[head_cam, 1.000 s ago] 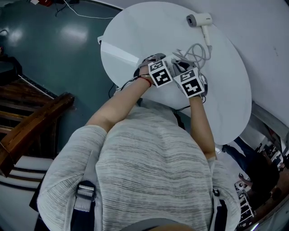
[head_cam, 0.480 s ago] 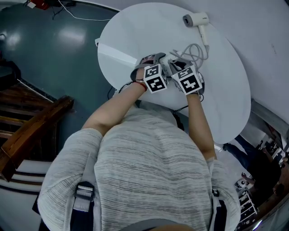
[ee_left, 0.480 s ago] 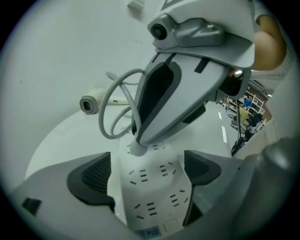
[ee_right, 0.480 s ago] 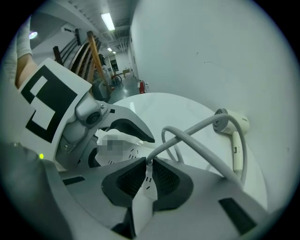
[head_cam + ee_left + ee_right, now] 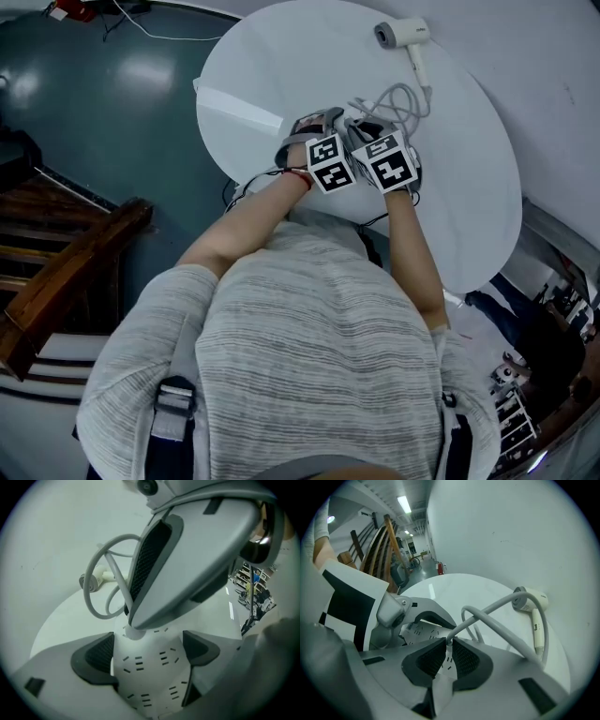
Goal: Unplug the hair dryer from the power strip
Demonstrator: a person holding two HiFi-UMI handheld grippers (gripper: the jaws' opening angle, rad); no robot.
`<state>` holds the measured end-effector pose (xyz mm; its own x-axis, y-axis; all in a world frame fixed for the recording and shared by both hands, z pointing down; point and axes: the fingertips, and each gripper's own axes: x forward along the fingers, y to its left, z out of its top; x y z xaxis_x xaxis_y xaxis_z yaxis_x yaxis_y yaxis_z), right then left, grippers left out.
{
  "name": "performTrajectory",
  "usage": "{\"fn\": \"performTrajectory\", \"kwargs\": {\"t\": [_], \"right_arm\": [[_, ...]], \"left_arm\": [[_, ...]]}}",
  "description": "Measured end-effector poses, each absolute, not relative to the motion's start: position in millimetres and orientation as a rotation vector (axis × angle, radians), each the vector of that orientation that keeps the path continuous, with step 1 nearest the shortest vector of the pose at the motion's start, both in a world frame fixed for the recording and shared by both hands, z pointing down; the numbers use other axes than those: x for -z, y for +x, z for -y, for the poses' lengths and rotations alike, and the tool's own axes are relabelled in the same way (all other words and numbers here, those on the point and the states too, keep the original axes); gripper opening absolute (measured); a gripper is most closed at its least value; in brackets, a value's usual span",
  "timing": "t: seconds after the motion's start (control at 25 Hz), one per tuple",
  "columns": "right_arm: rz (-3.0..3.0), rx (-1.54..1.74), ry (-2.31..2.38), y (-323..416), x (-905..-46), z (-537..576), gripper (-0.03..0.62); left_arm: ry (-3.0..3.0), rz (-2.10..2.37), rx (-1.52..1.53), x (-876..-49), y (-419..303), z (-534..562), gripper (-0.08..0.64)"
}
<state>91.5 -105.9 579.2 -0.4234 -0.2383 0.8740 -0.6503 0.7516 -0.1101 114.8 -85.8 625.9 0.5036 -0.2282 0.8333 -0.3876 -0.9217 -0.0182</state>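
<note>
While the left gripper [image 5: 147,656] clamps its jaws on both sides of the power strip [image 5: 140,686], the right gripper [image 5: 447,657] pinches its 2 jaws narrowly on the plug [image 5: 132,633], where the cord [image 5: 497,603] leaves it. The plug looks seated, though it is partly hidden, so the pull is not yet done. The hair dryer [image 5: 530,598] lies well apart on the table [image 5: 272,66].

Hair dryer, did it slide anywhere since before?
No. The hair dryer lies at the same spot near the far rim of the round table; only the camera shifted a little.
</note>
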Motion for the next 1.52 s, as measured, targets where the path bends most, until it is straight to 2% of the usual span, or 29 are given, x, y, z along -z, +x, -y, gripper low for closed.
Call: {"fn": "performTrajectory", "kwargs": {"t": [0.6,0.64,0.92,1.28,1.52], "right_arm": [[1.962,-0.554,0.653,99,-573,98,0.052],[1.994,-0.563,0.672,99,-565,102,0.035],[2.159,-0.486,0.822,119,-468,140,0.035],[2.112,-0.579,0.991,166,-479,124,0.035],[2.101,-0.745,0.996,176,-510,95,0.037]], "left_arm": [[2.518,0.486,-1.363,-631,121,82,0.459],[2.513,0.488,-1.355,-631,121,82,0.459],[2.508,0.481,-1.344,-636,119,82,0.460],[2.536,0.436,-1.331,-632,118,80,0.463],[2.642,0.477,-1.136,-600,116,91,0.463]]}}
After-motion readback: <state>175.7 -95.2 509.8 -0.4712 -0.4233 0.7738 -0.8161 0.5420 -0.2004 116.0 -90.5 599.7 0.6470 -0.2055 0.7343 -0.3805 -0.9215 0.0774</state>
